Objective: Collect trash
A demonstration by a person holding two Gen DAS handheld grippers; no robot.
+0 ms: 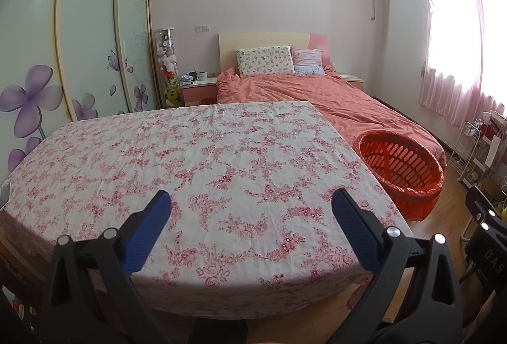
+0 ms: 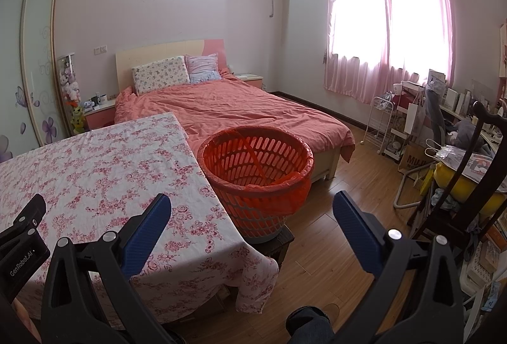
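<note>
Holding both claws wide apart, we grip nothing in either one. Our left gripper (image 1: 252, 201) hangs above the near half of the table (image 1: 202, 154), its blue pads (image 1: 149, 230) spread over the pink floral cloth. Our right gripper (image 2: 252, 203) hangs off the table's right corner, its left pad over the cloth edge and its right pad (image 2: 356, 230) over the wooden floor (image 2: 342, 217).

Just beyond the table's right edge stands the red basket (image 2: 256, 176), lined with a red bag (image 2: 294, 192) that folds over its rim. It sits raised on a dark stool (image 2: 279, 244), touching or nearly touching the cloth. We cannot tell whether any trash lies inside; only the liner shows. At the table's left edge a small pale object (image 1: 5, 195) is partly cut off.

Behind the table lies the bed (image 2: 240, 109) with a coral cover and two pillows. Left of the table runs the wardrobe (image 1: 88, 36) with purple flowers. Far right of the table stands a white rack (image 2: 380, 125) and a cluttered desk under pink curtains (image 2: 380, 21).
</note>
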